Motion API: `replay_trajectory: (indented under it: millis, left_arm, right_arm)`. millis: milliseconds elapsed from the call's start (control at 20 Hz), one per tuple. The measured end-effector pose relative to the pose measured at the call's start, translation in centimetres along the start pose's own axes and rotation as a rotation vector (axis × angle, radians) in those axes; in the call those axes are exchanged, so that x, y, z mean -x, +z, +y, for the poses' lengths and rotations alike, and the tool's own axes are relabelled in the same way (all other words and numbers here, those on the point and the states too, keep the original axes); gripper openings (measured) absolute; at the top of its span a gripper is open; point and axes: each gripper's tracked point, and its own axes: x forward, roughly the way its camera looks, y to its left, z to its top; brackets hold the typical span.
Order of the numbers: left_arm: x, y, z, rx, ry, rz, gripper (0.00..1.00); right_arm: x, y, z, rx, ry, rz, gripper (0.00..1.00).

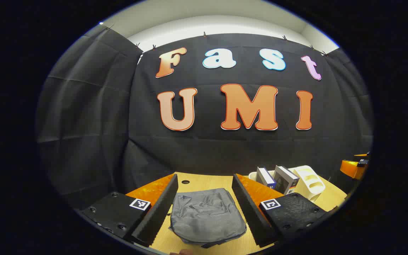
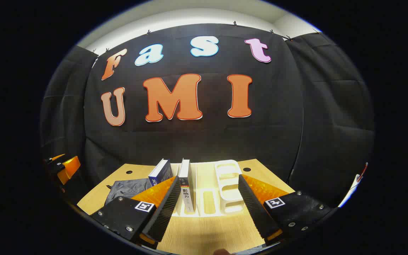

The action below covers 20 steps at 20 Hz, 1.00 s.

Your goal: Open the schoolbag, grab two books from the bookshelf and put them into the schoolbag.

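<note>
Seemingly nothing is begun: the schoolbag (image 1: pixel 207 217) lies closed on the table (image 1: pixel 204 182), both books (image 2: pixel 187 189) shelved. Both jaws spread, empty; opening comes first.

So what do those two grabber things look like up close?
Each gripper, left and right, has two long flat fingers with ridged, saw-like inner faces. Shiny orange panels sit behind them, on black bolted blocks wearing little square black-and-white tags.
</note>
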Motion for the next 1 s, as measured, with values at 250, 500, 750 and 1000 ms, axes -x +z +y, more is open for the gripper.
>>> replay_trajectory:
  millis: [250, 500, 750, 1000]
  left_arm:
    - [0.3, -0.3, -0.9, 0.018, -0.021, 0.012, 0.97]
    - [0.4, -0.2, -0.6, 0.004, -0.015, 0.012, 0.97]
    - [0.4, -0.2, -0.1, 0.007, -0.008, 0.011, 0.97]
    - [0.3, -0.5, 0.7, -0.006, 0.005, 0.016, 0.97]
  right_arm:
    - [0.4, 0.1, -0.9, -0.008, -0.019, 0.001, 0.97]
    - [0.4, -0.1, -0.9, -0.008, -0.019, 0.007, 0.97]
    - [0.3, 0.1, 0.0, 0.016, -0.005, 0.002, 0.97]
    - [-0.1, -0.2, 0.5, 0.016, 0.004, 0.008, 0.97]
